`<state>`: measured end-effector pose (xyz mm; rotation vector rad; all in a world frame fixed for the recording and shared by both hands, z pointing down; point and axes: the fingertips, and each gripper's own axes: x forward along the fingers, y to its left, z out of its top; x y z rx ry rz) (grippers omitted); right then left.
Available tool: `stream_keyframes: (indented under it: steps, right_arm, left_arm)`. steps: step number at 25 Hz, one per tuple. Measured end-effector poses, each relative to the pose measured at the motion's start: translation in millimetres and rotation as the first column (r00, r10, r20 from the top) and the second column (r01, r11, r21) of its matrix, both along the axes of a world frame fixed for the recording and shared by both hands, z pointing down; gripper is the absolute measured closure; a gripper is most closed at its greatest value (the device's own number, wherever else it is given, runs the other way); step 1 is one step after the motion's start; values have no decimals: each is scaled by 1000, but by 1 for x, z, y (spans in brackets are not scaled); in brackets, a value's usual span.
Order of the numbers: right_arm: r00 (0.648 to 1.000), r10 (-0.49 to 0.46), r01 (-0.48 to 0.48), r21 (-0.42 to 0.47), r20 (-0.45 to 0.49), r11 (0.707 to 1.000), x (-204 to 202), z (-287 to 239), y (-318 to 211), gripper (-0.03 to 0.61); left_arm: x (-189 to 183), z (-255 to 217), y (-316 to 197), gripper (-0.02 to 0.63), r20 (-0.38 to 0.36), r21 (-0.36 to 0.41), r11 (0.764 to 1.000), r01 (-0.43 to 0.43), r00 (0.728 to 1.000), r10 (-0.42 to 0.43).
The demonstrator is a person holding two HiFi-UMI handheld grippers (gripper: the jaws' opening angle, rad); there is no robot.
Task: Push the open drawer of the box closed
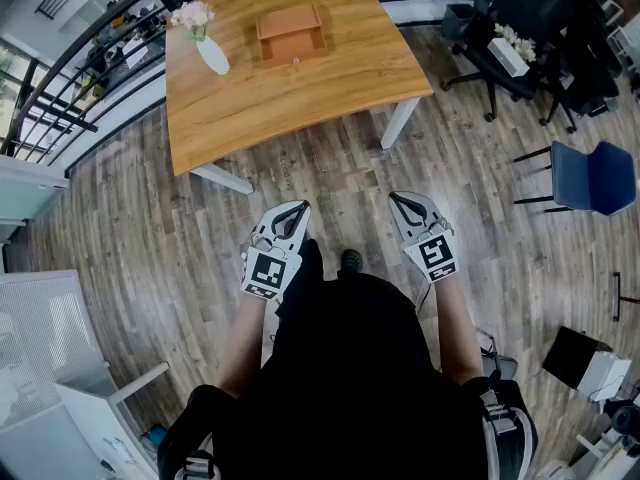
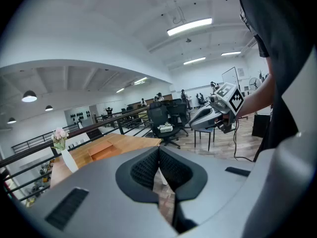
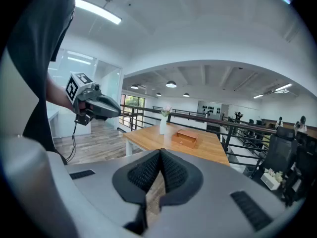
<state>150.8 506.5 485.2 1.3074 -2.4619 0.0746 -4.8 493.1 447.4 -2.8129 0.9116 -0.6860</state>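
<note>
Head view: box (image 1: 291,20) mid-surface (image 1: 300,108), drawer (image 1: 292,50) pulled out toward me. My left hand-held gripper (image 1: 298,211) and right hand-held gripper (image 1: 399,202) are well short of it, over the floor.
Left gripper view: jaws pressed together, empty.
Right gripper view: likewise clenched on nothing.
Advice: step in, then push the drawer front squarely with closed tips.

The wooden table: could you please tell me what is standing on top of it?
A wooden box with its drawer pulled open and a white vase of pink flowers stand on the table. The box's top covers whatever is inside.
</note>
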Motion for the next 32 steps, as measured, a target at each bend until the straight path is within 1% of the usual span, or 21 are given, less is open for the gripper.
stream_keyframes:
  steps: [3, 7, 10, 15, 17, 21, 24, 28, 32]
  right_arm:
    - [1000, -6, 6, -6, 20, 1000, -6, -1, 6, 565]
    - [1000, -31, 31, -8, 6, 999, -13, 0, 6, 565]
    - [999, -38, 38, -2, -5, 999, -19, 1, -3, 565]
    - [999, -31, 31, 10, 17, 999, -28, -4, -11, 564]
    - [999, -27, 28, -10, 26, 1000, -33, -2, -14, 563]
    - [1000, -30, 30, -30, 6, 999, -46, 5, -24, 563]
    - [1000, -9, 10, -36, 18, 999, -52, 7, -37, 563]
    - [996, 34, -31, -36, 85, 999, -57, -2, -62, 563]
    - [995, 59, -57, -35, 80, 998, -67, -6, -89, 563]
  left_arm:
    - [-6, 9, 13, 592, -7, -15, 1000, 10, 1000, -10]
    - [-16, 8, 18, 592, -14, -22, 999, 29, 999, -30]
    - [-26, 9, 16, 592, -14, -23, 999, 45, 999, -45]
    - [-37, -2, 6, 592, -2, -10, 998, 62, 998, -62]
    - [-42, -4, 2, 592, -5, -11, 998, 67, 998, -68]
    - [-58, 0, -6, 592, -15, -23, 997, 79, 997, -79]
    - [-71, 5, -14, 592, -23, -40, 995, 91, 995, -92]
    - [-86, 6, -34, 592, -41, -54, 993, 103, 994, -106]
    - [-100, 3, -60, 592, -52, -54, 993, 102, 993, -105]
